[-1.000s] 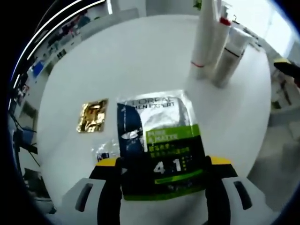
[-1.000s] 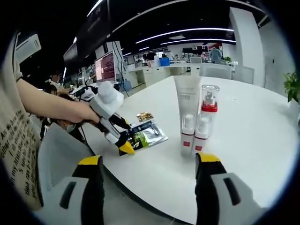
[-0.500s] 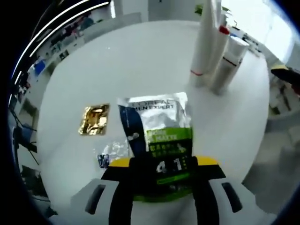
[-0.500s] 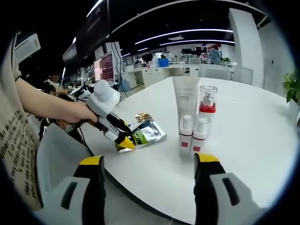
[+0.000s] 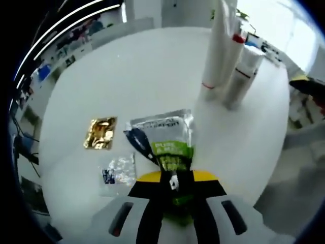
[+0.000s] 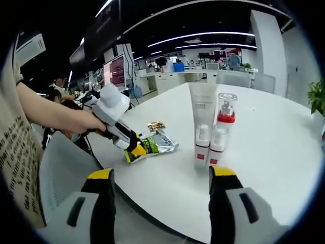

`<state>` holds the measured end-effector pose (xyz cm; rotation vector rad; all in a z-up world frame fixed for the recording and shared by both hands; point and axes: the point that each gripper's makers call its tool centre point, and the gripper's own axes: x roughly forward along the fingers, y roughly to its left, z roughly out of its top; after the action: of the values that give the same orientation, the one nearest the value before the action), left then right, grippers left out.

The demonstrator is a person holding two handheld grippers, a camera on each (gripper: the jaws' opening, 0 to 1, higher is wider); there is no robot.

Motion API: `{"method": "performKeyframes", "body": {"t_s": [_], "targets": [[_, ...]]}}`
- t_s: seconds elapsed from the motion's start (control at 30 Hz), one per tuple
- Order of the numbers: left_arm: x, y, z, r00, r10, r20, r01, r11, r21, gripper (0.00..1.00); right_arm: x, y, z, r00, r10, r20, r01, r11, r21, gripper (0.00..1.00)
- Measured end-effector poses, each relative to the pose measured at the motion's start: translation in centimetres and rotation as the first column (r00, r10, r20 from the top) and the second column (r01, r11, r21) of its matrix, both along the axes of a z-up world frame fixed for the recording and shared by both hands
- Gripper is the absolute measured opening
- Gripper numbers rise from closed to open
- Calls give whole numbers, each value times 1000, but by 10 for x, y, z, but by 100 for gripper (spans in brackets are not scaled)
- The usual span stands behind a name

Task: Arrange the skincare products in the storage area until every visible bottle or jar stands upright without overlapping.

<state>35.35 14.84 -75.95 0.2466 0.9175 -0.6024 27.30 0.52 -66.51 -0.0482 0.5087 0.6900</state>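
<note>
Left gripper [image 5: 175, 184] clamped on green sachet [image 5: 165, 142]; bottles [image 6: 212, 132] upright.

Left gripper view: jaws pinched shut on sachet's near edge, probably to drag or lift it off white table [image 5: 147, 66]. Gold sachet [image 5: 100, 133] and clear packet [image 5: 118, 170] flat beside green sachet; bottle cluster [image 5: 226, 51] beyond it.
Right gripper view: right gripper [image 6: 161, 185] jaws wide apart, gripping nothing, hovering near table edge, likely waiting. Bottles standing together, well apart from green sachet [image 6: 152, 145]. Hand [image 6: 84, 122] holding left gripper [image 6: 136, 150].

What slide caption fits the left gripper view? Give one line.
Left gripper shut on green sachet.
</note>
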Motion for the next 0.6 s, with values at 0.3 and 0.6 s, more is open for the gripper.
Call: {"method": "performKeyframes", "body": {"t_s": [0.3,0.6], "targets": [[-5,-3,15,999,30,31,-27,996,-84,7,-1,2,0,1000,13,-3,-13,1000,3,73],[-11,-6,55,988,148,54,-128,954,-272,5,-3,5,3,1000,25,0,-25,1000,15,69]]}}
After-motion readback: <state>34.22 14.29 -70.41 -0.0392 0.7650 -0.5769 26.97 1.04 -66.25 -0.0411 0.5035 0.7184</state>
